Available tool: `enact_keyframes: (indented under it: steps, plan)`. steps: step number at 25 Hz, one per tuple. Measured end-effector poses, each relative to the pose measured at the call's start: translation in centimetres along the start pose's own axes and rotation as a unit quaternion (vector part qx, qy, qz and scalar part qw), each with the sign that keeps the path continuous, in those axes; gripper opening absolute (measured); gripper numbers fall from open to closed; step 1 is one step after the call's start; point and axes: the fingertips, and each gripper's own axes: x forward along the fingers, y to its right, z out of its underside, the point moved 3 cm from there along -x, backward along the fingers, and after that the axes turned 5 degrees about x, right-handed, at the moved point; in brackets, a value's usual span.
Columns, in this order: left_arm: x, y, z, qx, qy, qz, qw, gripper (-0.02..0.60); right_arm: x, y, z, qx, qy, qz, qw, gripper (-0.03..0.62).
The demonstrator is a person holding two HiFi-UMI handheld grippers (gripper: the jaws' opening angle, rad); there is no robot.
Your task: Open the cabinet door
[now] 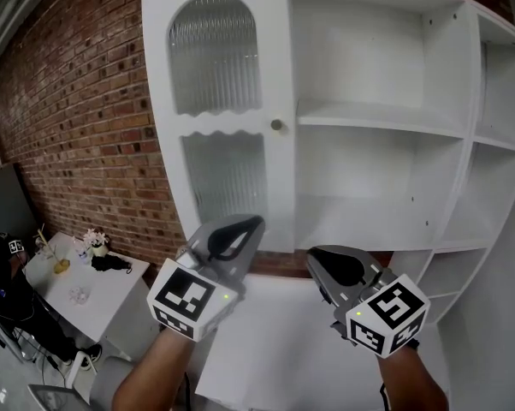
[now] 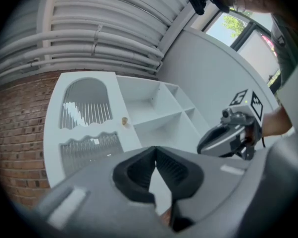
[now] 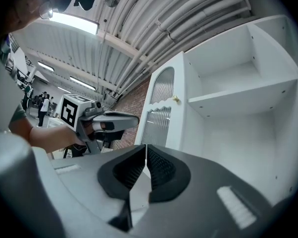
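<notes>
The white cabinet door stands swung open in the upper left of the frame. Its small knob is beside the white shelves. Low down, the left tool and right tool each have their jaws together, holding nothing.

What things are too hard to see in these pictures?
- Inside behind the cabinet door: head view, the ribbed glass blurs it.
- Bottom of the cabinet: head view, behind the left gripper and right gripper.
- Small things on the table: head view, too small to name.
</notes>
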Motion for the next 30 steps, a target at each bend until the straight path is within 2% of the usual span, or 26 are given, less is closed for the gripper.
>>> enact_keyframes:
  steps: [7,12,14,19,30]
  plan:
    - [4.1,-2.8,-2.8,0.018,0.022,-0.052,0.9982,0.025,-0.9,2.6,0.7,0.001,-0.002,-0.008,1.000,0.014]
    - [6.9,-5.2,-4.6,0.030,0.039,-0.109,0.9928,0.077,-1.3,4.5,1.2,0.003,-0.001,-0.010,1.000,0.014]
    - [8.0,-6.0,-5.2,0.034,0.043,-0.129,0.9901,0.078,-1.5,5.1,1.3,0.005,-0.002,-0.012,1.000,0.014]
    - [10.0,-7.7,-5.6,0.059,0.037,-0.170,0.9830,0.086,-1.8,6.8,1.5,0.008,0.001,-0.014,1.000,0.014]
    - [12.9,-8.9,-4.8,0.105,-0.022,-0.200,0.9738,0.091,-2.3,9.7,2.2,0.022,0.006,-0.016,1.000,0.014]
